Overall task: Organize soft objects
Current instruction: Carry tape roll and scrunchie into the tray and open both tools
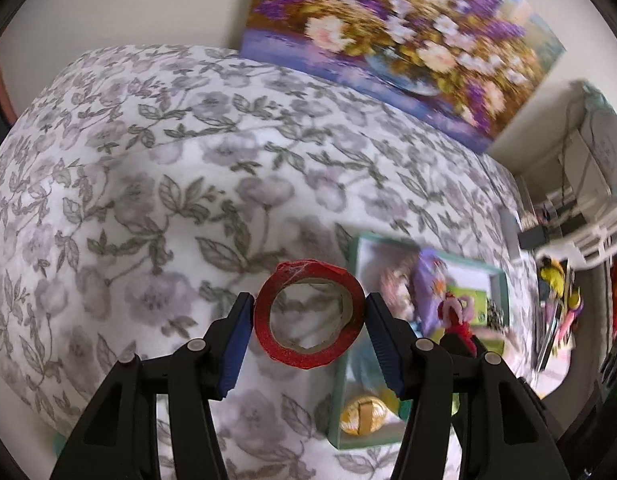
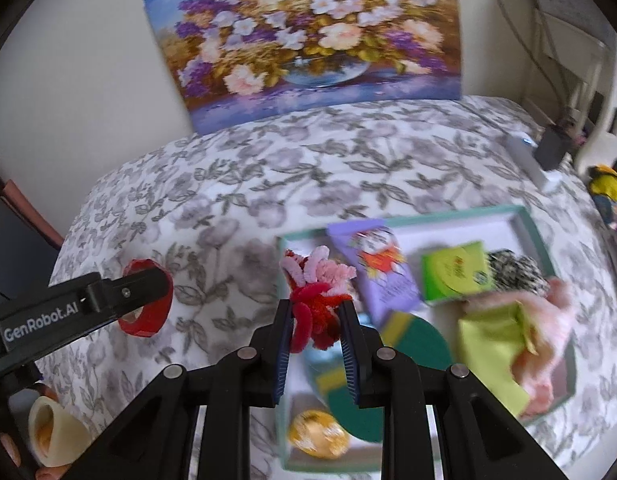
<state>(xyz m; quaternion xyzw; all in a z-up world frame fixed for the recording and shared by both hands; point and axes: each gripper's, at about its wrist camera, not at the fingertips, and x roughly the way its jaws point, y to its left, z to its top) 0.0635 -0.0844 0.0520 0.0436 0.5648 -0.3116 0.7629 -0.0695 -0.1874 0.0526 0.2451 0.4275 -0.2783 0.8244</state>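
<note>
Both tools loaded, mid-carry above the floral bedspread (image 1: pixel 156 184). Left gripper (image 1: pixel 308 318) clamped across a red tape roll (image 1: pixel 308 314), blue pads touching its outer rim on both sides, roll upright with the hole facing the camera. Right gripper (image 2: pixel 314 320) pinched narrow on a red-and-pink pipe-cleaner flower (image 2: pixel 314 288), petals sticking out above the pads. Teal-rimmed box (image 2: pixel 536 232) lying on the bed, already partly filled: purple printed packet (image 2: pixel 378 268), green carton (image 2: pixel 454 278), speckled dark item (image 2: pixel 516 270), yellow-green paper (image 2: pixel 492 356) over something pink and fluffy (image 2: pixel 548 344), dark green disc (image 2: pixel 412 344), gold foil-wrapped piece (image 2: pixel 318 434) near the front corner (contents blurred, exact kinds hard to tell). Probably well along, judging by the fill; these two items left to place, plus a cream roll (image 2: pixel 54 428) seen low at the left in the right wrist view. Flower hanging roughly over the box's near-left part, tape roll left of the box rim, over bare cover. Plenty of free bedspread left and beyond the box; tight side is the right, bed edge with a dark adapter (image 2: pixel 552 148) and white device (image 2: pixel 526 156), shelving past it. Floral painting (image 2: pixel 304 36) leaning at the wall behind, well apart.
</note>
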